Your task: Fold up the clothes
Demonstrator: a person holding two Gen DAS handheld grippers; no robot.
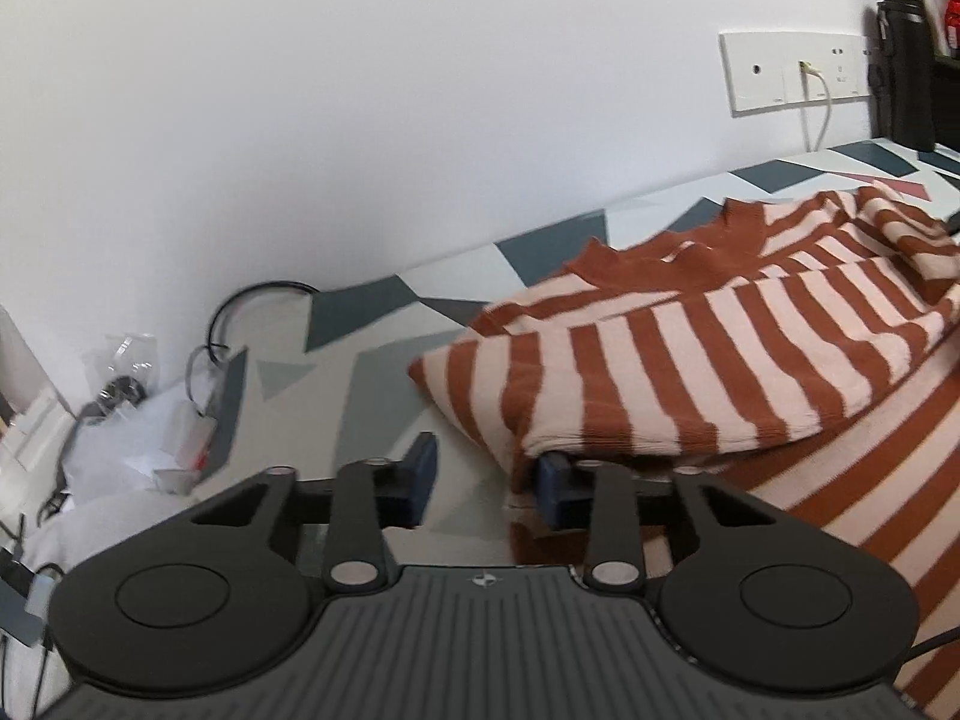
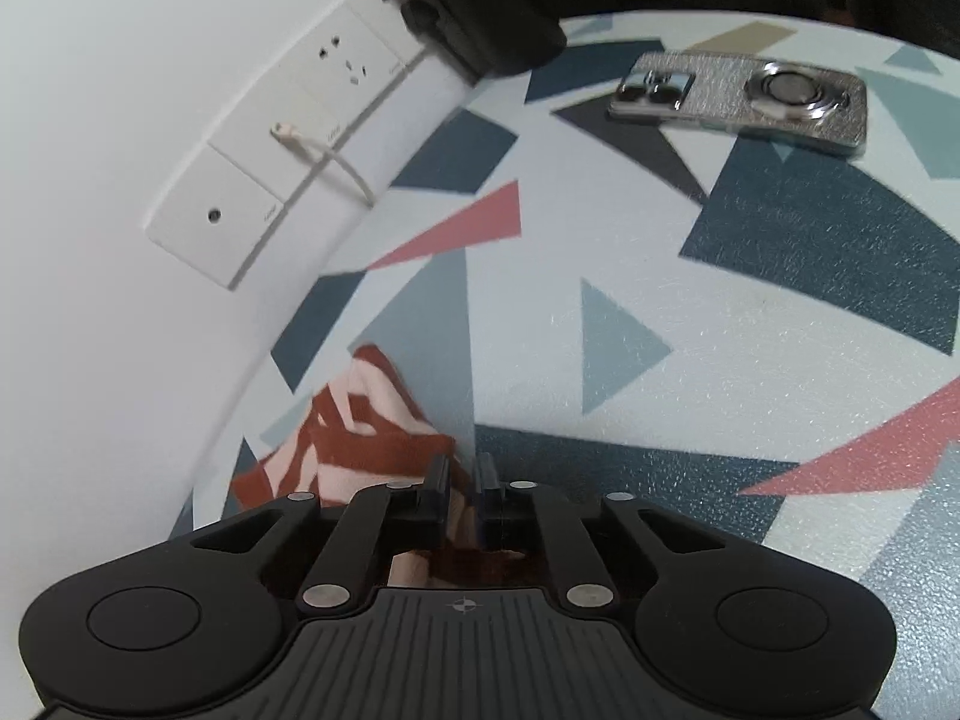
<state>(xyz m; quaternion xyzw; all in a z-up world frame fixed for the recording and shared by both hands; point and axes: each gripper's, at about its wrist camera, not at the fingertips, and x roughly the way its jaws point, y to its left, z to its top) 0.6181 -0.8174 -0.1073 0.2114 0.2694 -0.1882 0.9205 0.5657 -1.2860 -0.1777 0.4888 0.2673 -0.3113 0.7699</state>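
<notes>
A rust-and-cream striped sweater (image 1: 690, 360) lies bunched on the patterned table (image 1: 384, 348), filling the right half of the left wrist view. My left gripper (image 1: 487, 471) sits at the sweater's near-left folded corner. Its jaws stand apart with bare table showing between them, and the fold's edge drapes over the right blue finger pad (image 1: 555, 480). In the right wrist view a corner of the sweater (image 2: 360, 426) lies by the wall. My right gripper (image 2: 463, 471) is nearly closed, with striped cloth running between its fingers and under its body.
A phone in a silver case (image 2: 738, 102) lies on the table (image 2: 660, 276) far ahead of the right gripper. Wall sockets (image 2: 288, 150) with a white cable stand behind. A black bottle (image 1: 906, 60) is at the back right. Plastic bags and cables (image 1: 150, 414) crowd the left end.
</notes>
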